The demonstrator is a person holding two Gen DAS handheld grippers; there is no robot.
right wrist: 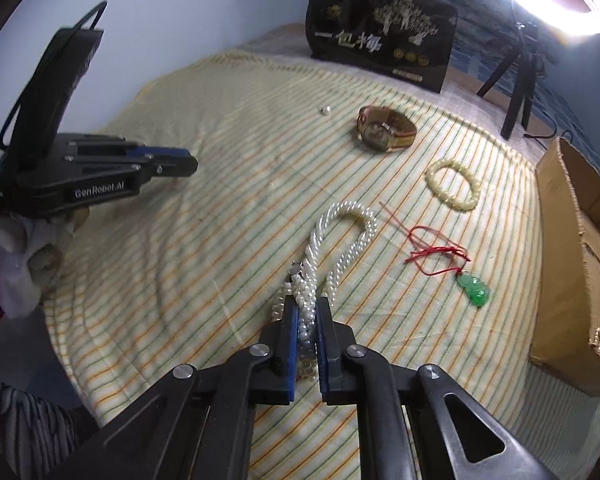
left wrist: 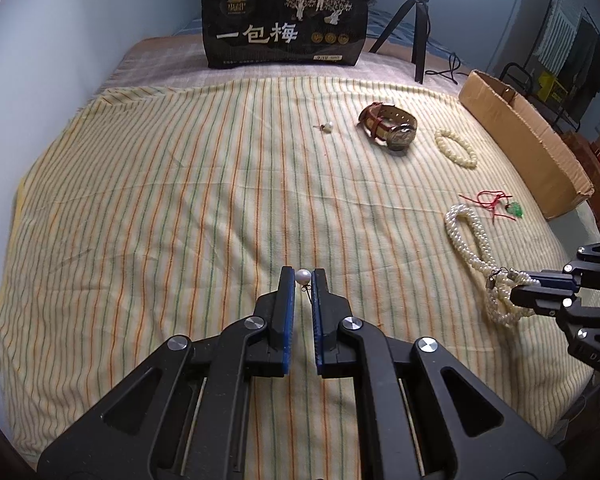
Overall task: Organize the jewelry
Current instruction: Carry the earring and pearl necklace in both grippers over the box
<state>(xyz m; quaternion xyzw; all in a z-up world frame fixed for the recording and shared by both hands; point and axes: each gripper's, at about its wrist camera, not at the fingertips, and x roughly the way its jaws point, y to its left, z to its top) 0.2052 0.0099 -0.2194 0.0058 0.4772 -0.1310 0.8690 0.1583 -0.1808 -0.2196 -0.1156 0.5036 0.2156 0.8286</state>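
Left tongs (left wrist: 302, 276) pinch a pearl earring (left wrist: 303, 277) just above the striped bedspread (left wrist: 160, 200). Right tongs (right wrist: 307, 312) are clamped on the pearl necklace (right wrist: 342, 236), which lies near a watch (right wrist: 386, 128), bracelet (right wrist: 454, 184) and jade pendant (right wrist: 475, 288).
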